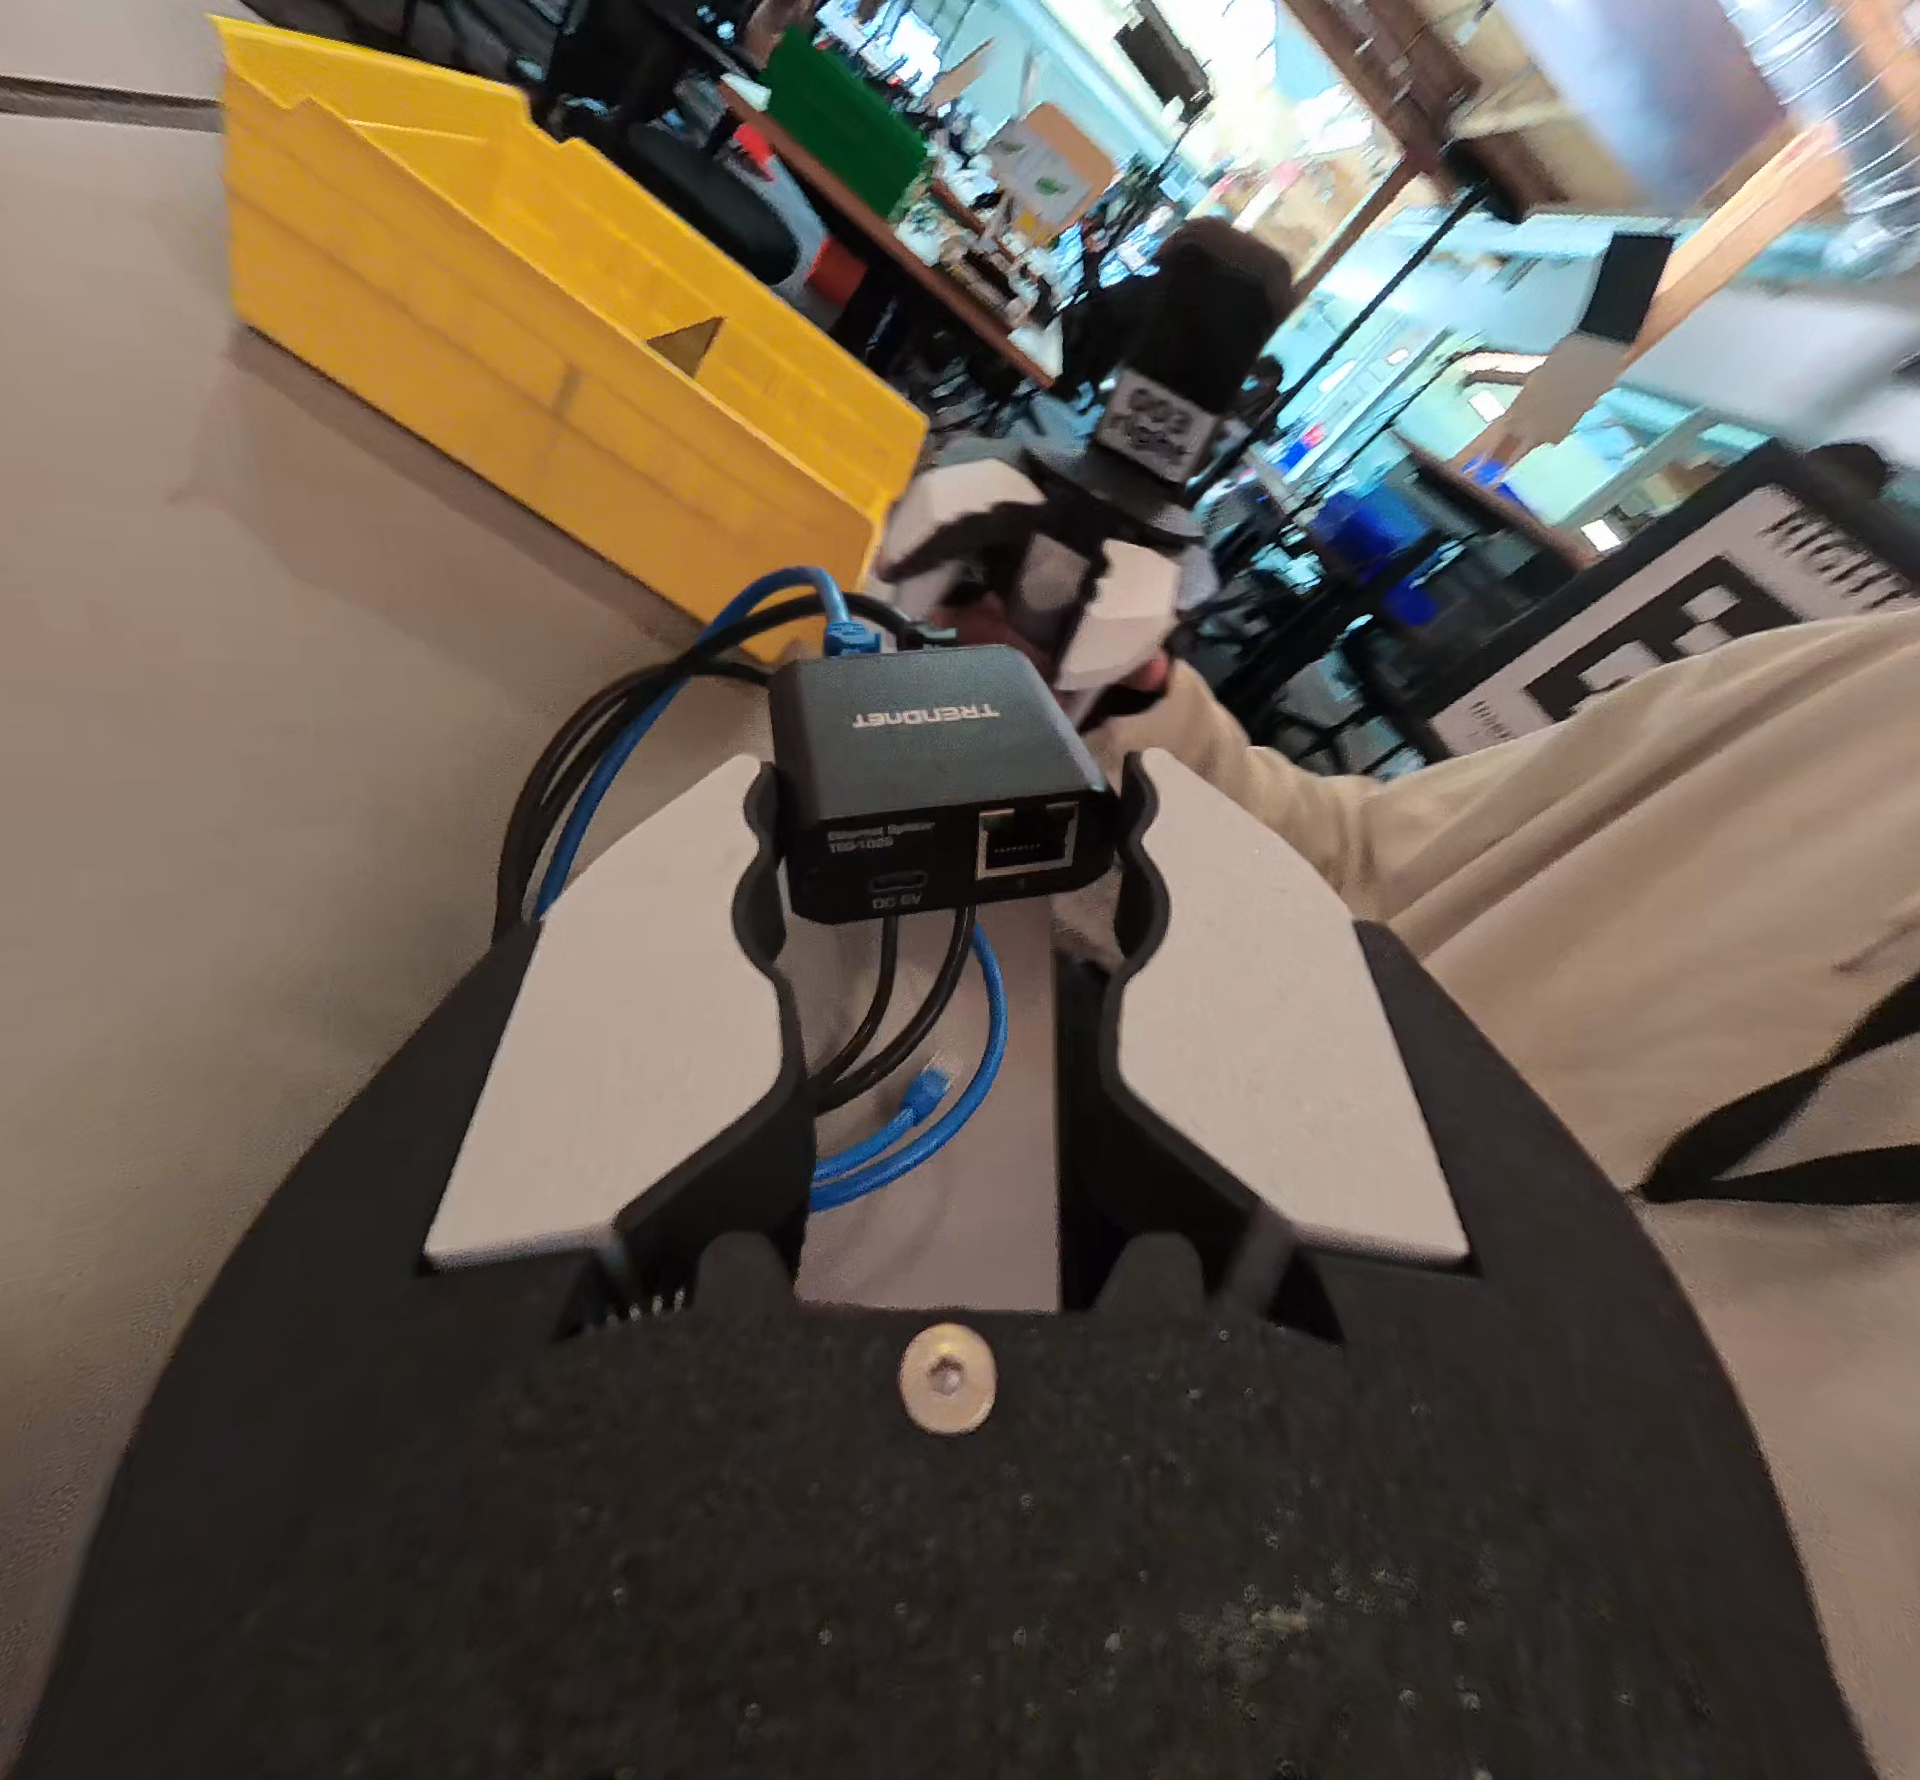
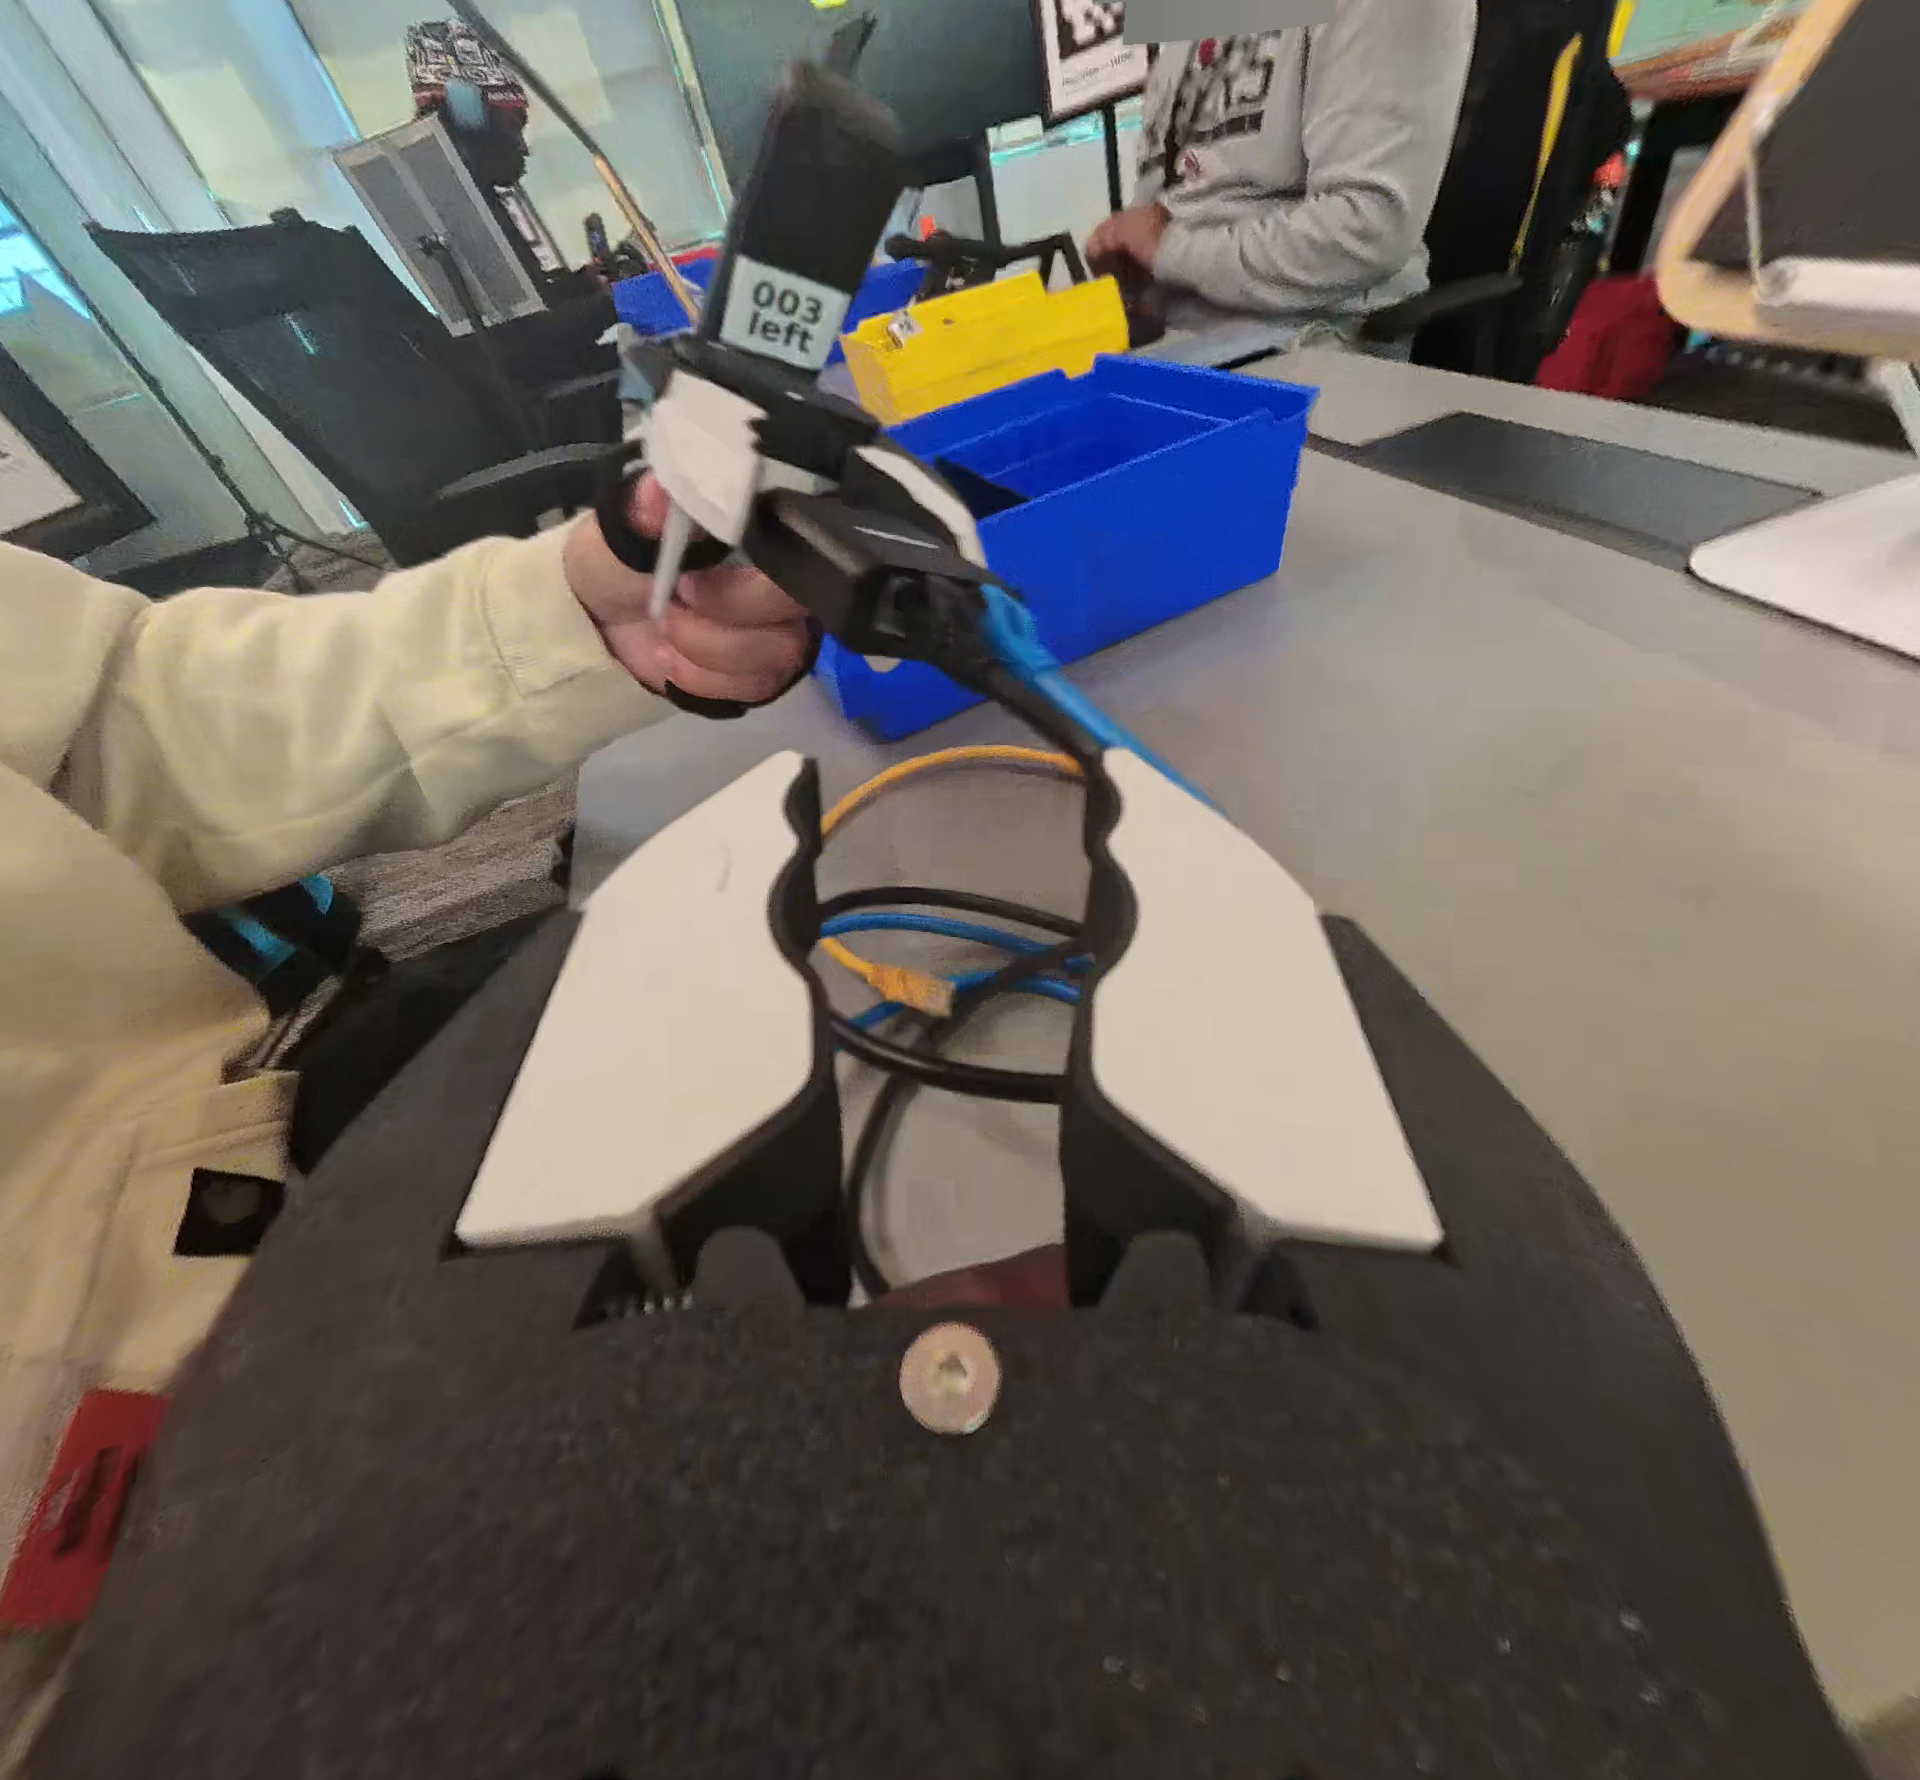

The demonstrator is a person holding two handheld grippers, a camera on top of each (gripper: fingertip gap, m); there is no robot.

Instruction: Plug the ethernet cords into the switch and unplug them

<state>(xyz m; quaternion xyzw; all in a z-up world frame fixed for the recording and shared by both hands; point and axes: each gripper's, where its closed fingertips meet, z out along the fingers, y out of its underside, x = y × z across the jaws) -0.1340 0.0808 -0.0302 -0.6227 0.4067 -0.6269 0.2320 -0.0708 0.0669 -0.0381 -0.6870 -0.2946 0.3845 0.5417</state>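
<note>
My left gripper (image 1: 948,785) is shut on a small black switch (image 1: 925,733) and holds it by its sides, raised off the grey table (image 2: 1455,847). One port on the near face is empty. A blue ethernet cord (image 1: 847,634) and a black cord (image 1: 623,722) enter its far side. A loose blue plug (image 1: 925,1091) lies below. In the right wrist view the left gripper (image 2: 862,577) holds the switch (image 2: 831,561) up. My right gripper (image 2: 951,785) is open just below it, its right fingertip beside the hanging cords. A yellow cord's plug (image 2: 914,987) lies among the cord loops between its fingers.
A yellow bin (image 1: 499,307) stands on the table beyond the switch. A blue bin (image 2: 1122,504) and another yellow bin (image 2: 987,338) stand behind the left gripper. A person in a grey sweatshirt (image 2: 1299,172) sits at the back. A white stand base (image 2: 1818,567) is at the right. There is about 8 cm between the tips of the two grippers.
</note>
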